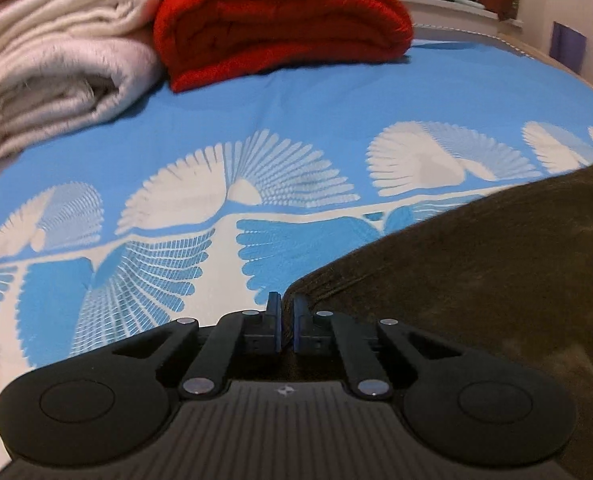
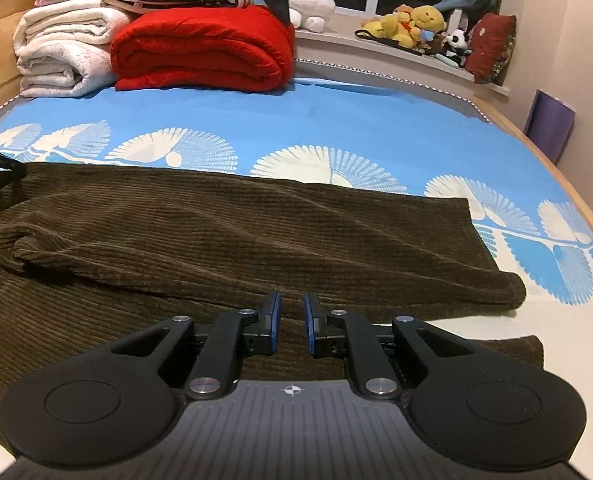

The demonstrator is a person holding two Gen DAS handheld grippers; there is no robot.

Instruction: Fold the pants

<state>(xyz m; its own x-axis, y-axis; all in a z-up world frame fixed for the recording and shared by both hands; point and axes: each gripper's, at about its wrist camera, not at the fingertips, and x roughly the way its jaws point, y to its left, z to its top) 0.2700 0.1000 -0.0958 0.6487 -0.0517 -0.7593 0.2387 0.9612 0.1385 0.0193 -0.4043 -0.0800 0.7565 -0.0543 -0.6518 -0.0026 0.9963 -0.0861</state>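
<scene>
Dark olive-brown corduroy pants (image 2: 200, 240) lie spread across the blue patterned bed sheet, legs running to the right, hems near the right (image 2: 496, 272). In the left wrist view the pants (image 1: 476, 280) fill the lower right. My left gripper (image 1: 287, 308) sits at the pants' edge with its fingers almost together; the fabric edge lies at the right fingertip, and I cannot see if cloth is pinched. My right gripper (image 2: 292, 308) hovers over the near leg, its jaws a small gap apart with nothing between them. A dark part of the left gripper (image 2: 0, 162) shows at the far left.
A folded red blanket (image 2: 204, 52) and folded white blankets (image 2: 56, 52) are stacked at the head of the bed. Plush toys (image 2: 412, 24) and a red cushion (image 2: 490, 48) sit on the window ledge. The wooden bed frame (image 2: 552, 172) curves along the right.
</scene>
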